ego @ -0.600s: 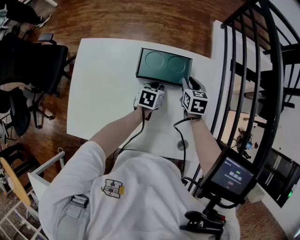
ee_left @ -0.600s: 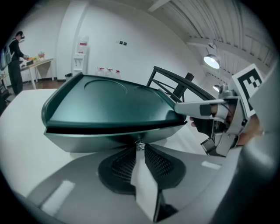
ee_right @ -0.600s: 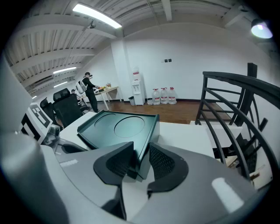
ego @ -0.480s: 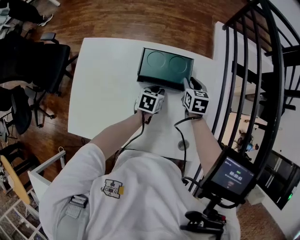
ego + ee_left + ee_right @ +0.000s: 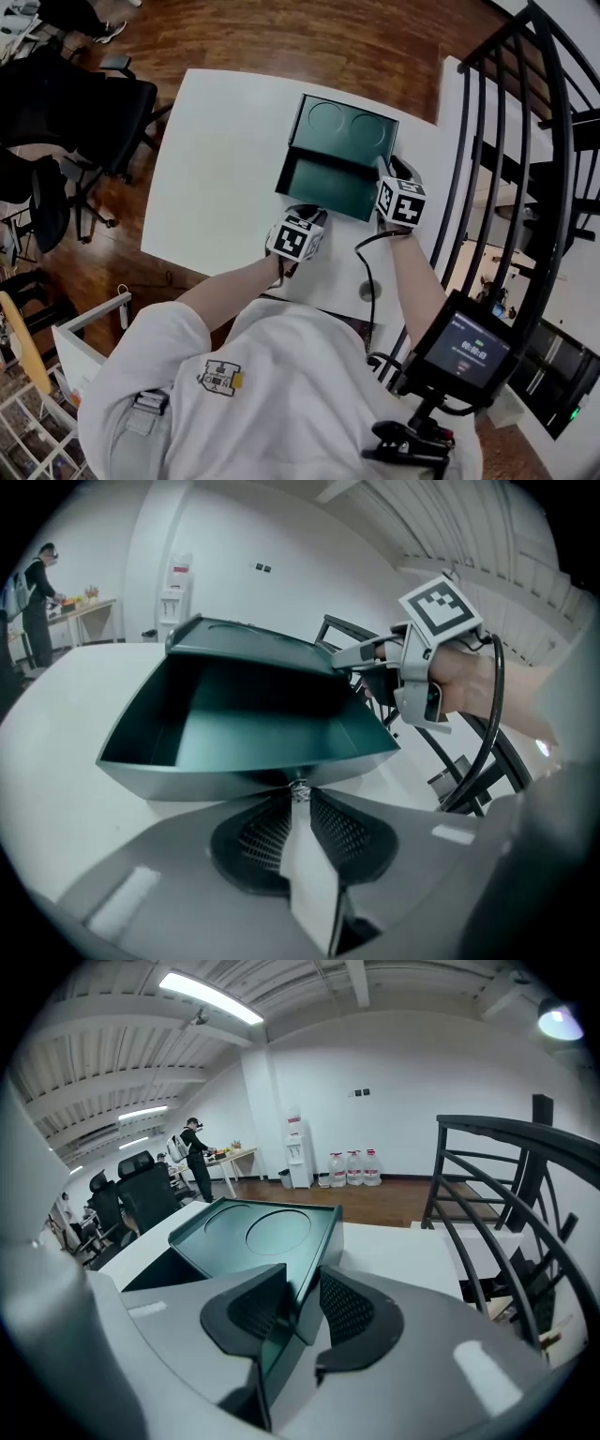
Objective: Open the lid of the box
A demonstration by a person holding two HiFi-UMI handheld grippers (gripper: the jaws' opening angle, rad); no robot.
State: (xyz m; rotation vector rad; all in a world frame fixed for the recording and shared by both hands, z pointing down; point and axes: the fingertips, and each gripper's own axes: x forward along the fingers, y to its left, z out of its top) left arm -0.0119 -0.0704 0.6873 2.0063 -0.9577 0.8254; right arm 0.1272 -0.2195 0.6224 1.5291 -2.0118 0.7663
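A dark green box (image 5: 319, 185) stands on the white table (image 5: 216, 169), its inside showing. Its lid (image 5: 345, 127), with two round hollows on top, is tilted up toward the far side. My right gripper (image 5: 382, 170) is shut on the lid's near right corner; in the right gripper view the lid's rim (image 5: 302, 1269) runs between the two pads. My left gripper (image 5: 308, 213) is shut, with its tips against the foot of the box's front wall (image 5: 234, 780). A small shiny bit shows at those tips. The left gripper view also catches the right gripper (image 5: 354, 656) on the lid (image 5: 248, 637).
Black office chairs (image 5: 89, 117) stand left of the table. A black stair railing (image 5: 525, 150) runs close along the right side. A round grommet (image 5: 367, 291) sits in the table near the front edge. A screen device (image 5: 464, 352) hangs at the person's right hip.
The lid has gone from flat on the box to tilted up, lifted at its right corner by my right gripper. My left gripper has drawn back a little toward me.
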